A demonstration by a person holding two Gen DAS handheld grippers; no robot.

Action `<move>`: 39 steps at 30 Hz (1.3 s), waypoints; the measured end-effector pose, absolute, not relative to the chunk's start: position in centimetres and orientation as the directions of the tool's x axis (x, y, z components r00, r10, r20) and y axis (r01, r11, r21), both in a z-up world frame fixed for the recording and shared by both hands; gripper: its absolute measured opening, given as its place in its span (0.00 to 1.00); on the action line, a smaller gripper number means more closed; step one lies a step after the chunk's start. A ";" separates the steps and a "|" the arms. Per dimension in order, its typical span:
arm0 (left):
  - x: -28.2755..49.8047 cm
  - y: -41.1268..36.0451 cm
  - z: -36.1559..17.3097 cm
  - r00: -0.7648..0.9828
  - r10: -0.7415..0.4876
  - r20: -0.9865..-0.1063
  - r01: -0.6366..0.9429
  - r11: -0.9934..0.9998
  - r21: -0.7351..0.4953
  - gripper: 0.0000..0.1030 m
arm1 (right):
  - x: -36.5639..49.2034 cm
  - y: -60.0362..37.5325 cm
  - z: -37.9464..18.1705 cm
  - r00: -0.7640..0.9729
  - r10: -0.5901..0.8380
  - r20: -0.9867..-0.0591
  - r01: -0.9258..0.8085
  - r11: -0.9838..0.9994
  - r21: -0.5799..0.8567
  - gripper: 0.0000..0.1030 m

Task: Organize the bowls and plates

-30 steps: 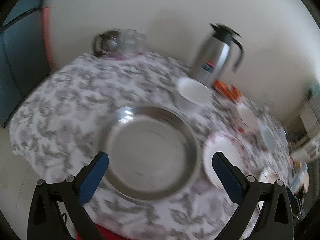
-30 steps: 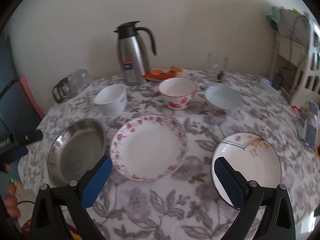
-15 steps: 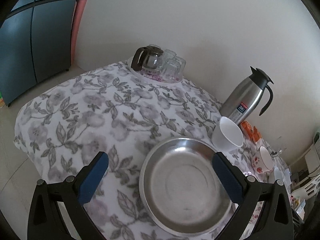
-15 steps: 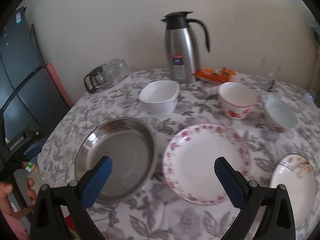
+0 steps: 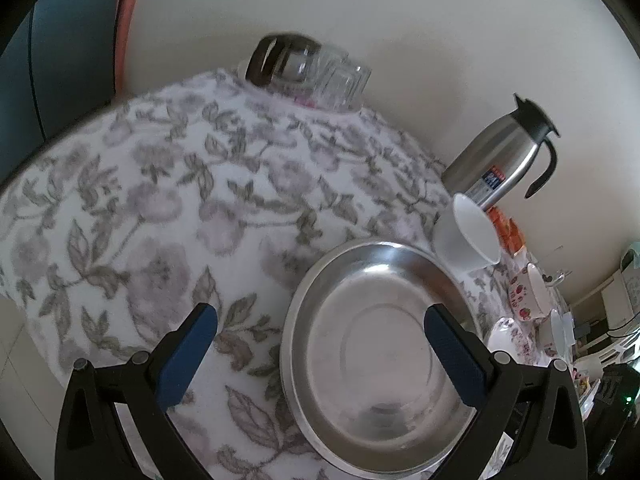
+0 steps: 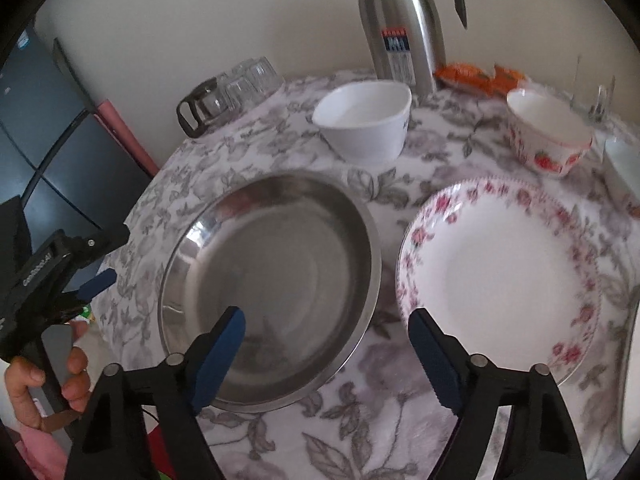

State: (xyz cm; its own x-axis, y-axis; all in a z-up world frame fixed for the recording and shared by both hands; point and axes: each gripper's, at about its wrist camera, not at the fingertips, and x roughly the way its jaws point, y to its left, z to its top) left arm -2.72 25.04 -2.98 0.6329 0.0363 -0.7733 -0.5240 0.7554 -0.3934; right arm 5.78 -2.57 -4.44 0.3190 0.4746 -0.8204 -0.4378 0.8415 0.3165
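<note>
Two grippers bracket the steel pan [image 6: 270, 288], which sits on the cloth [image 5: 160, 208] beside the floral plate [image 6: 500, 276]. Left gripper [image 5: 320, 356] gapes empty over its 9 o'clock rim. Right gripper [image 6: 326, 344], jaws closing with nothing pinched, straddles the 5 o'clock rim. Seat each rim deep between the pads before lifting level.

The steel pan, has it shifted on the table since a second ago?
No. The steel pan lies left of the floral plate and in front of the white bowl, as before; only the cameras moved.
</note>
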 end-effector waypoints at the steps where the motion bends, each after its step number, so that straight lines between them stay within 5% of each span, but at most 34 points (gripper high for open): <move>1: -2.5 25.3 -3.3 0.629 0.024 -0.777 -0.526 0.750 -0.402 1.00 | 5.9 -2.5 -4.8 0.305 0.475 -0.826 -0.433 0.841 0.324 0.78; 8: -1.3 26.2 -6.1 0.596 -0.044 -0.802 -0.521 0.739 -0.428 0.96 | 6.4 -2.1 -6.8 0.247 0.464 -0.851 -0.407 0.846 0.344 0.63; 26: 1.7 26.9 -9.0 0.540 -0.093 -0.836 -0.500 0.764 -0.408 0.51 | 8.3 -0.8 -8.9 0.235 0.448 -0.862 -0.368 0.862 0.347 0.36; 33: 2.3 27.1 -9.4 0.539 -0.094 -0.837 -0.490 0.774 -0.402 0.25 | 8.8 -0.7 -9.1 0.248 0.441 -0.862 -0.355 0.870 0.343 0.29; 39: 2.2 27.2 -9.5 0.544 -0.091 -0.834 -0.491 0.772 -0.404 0.20 | 8.8 -0.8 -9.1 0.254 0.433 -0.865 -0.351 0.875 0.335 0.24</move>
State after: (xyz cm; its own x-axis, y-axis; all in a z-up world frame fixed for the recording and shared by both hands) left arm 2.15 27.20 -9.55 0.5438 -0.0905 -0.8343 -0.4909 0.7720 -0.4038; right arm 8.76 -0.82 -9.10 0.2540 0.4328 -0.8650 -0.3509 0.8746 0.3345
